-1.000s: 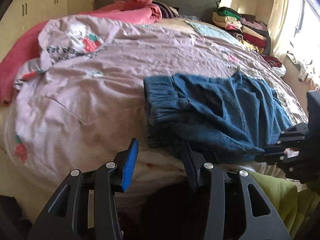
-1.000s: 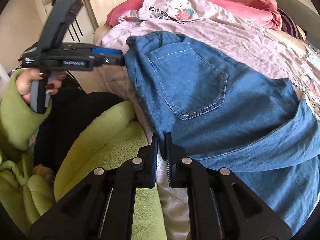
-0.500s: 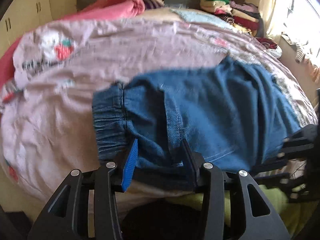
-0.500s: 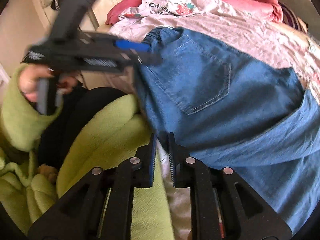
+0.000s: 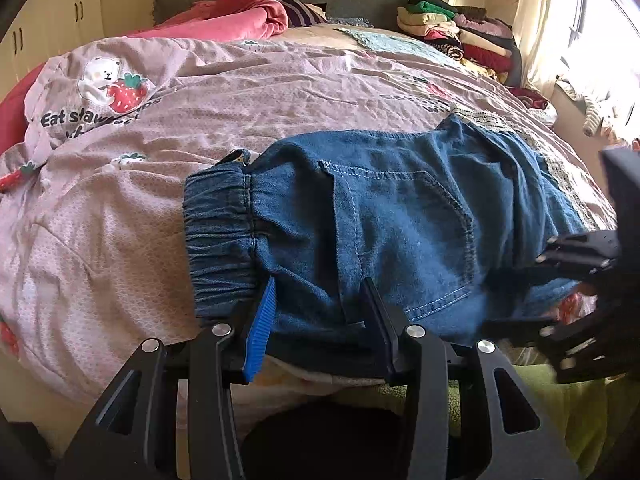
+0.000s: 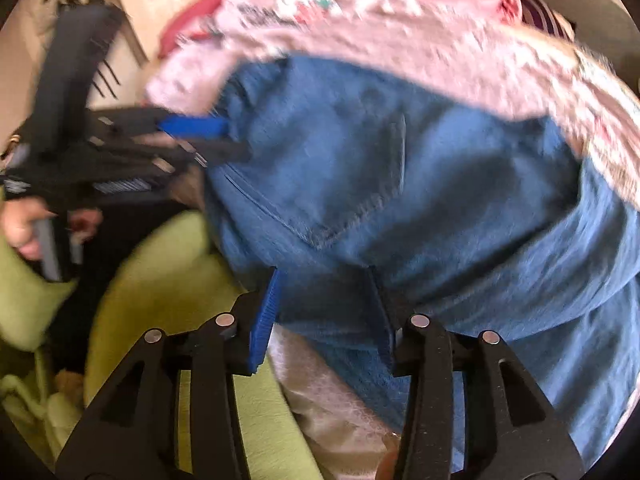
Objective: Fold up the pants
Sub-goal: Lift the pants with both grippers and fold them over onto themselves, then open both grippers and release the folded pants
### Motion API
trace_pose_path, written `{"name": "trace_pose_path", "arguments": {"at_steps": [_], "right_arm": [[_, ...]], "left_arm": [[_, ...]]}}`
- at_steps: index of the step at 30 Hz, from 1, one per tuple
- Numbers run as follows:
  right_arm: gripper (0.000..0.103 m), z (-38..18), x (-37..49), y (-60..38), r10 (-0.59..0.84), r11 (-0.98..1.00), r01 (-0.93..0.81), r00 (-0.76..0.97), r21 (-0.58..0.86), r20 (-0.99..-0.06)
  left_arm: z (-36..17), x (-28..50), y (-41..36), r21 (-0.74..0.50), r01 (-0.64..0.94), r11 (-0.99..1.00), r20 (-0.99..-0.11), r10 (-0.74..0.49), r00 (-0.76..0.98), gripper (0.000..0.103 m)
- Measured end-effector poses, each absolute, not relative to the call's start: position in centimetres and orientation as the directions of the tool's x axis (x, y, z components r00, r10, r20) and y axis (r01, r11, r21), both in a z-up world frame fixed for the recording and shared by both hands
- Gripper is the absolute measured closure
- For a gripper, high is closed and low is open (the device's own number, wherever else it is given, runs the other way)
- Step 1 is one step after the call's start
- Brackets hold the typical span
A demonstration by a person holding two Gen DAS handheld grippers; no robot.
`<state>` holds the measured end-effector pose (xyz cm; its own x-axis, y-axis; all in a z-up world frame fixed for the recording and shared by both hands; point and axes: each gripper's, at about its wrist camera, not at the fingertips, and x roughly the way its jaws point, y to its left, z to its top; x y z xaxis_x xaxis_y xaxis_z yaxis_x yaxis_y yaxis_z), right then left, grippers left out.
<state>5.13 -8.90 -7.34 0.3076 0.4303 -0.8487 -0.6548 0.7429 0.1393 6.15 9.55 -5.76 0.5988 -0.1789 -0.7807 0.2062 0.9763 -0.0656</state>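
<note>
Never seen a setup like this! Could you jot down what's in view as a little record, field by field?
Setting: a bed under a pink strawberry-print quilt
Item being worked on: blue denim pants, lying on the quilt near the bed's front edge
Waistband: elastic waistband, bunched, at the left end in the left wrist view
Left gripper: jaws apart, the pants' near edge between them
Right gripper: jaws opening, denim between them; view blurred
Background: stack of folded clothes at the far corner
Person: green fleece sleeve

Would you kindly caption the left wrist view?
Left gripper straddles the denim pants near their waistband on a pink quilt.
</note>
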Motion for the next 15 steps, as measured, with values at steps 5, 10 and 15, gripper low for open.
{"name": "trace_pose_path", "arguments": {"at_steps": [5,10,15], "right_arm": [[0.064,-7.0,5.2,-8.8,0.444,0.738,-0.658,0.308,0.148,-0.841],[0.055,-5.0,5.0,-10.6,0.480,0.758,-0.628,0.354,0.176,-0.803],[0.043,-3.1,5.4,-12.9,0.476,0.800,-0.573,0.426,0.178,-0.769]], "left_arm": [[-5.8,6.1,9.8,-0.085,0.198,0.976,-0.769,-0.191,0.610,0.062],[-4.5,5.4,10.1,-0.111,0.182,0.977,-0.750,-0.203,0.630,0.061],[-2.6,4.5,9.8,-0.108,0.175,0.979,-0.726,-0.198,0.659,0.040]]}}
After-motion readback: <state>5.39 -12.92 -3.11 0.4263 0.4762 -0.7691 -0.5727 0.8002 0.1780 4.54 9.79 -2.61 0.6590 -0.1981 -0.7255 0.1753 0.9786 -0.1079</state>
